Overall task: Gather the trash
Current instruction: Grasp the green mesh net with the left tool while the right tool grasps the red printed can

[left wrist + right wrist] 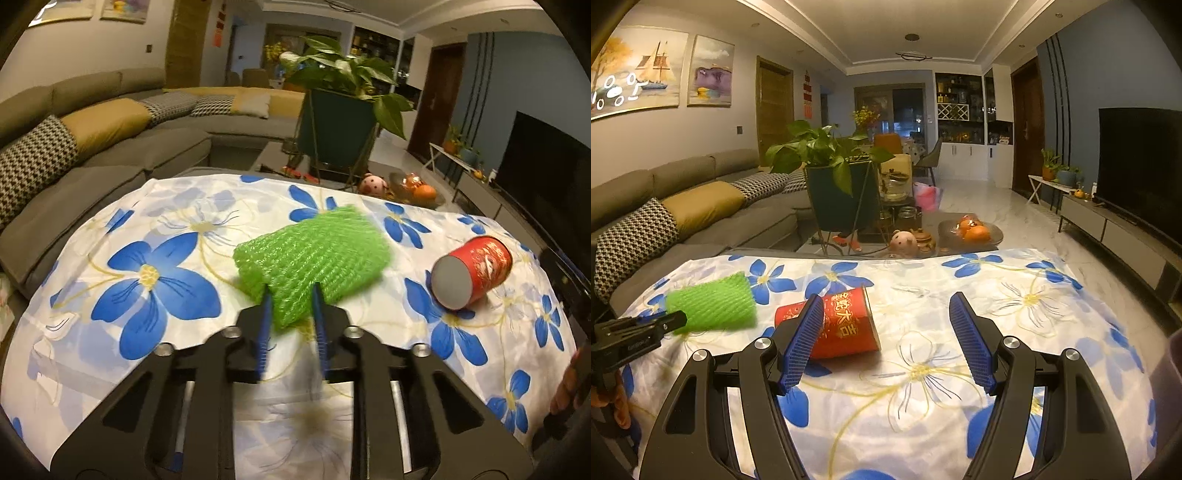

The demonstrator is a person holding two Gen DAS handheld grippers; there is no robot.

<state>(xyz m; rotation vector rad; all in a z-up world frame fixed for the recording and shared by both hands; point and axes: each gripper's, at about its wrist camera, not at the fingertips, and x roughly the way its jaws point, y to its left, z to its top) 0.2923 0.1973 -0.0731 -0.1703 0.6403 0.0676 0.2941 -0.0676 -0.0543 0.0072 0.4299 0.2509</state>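
A green foam net (314, 254) lies on the flower-print cloth (155, 280). My left gripper (291, 295) is shut on the net's near end, which is squeezed narrow between the blue pads. In the right wrist view the same net (713, 302) sits at the left with the left gripper (677, 319) on it. A red paper cup (476, 273) lies on its side to the right of the net. My right gripper (885, 297) is open just above the cloth. The red cup (846, 325) lies beyond its left finger (801, 343), partly hidden by it and not between the pads.
Past the cloth's far edge stand a potted plant on a metal stand (842, 199), a pig figurine (903, 242) and a plate of oranges (971, 232). A grey sofa (701, 214) runs along the left. A TV and low cabinet (1137, 166) line the right wall.
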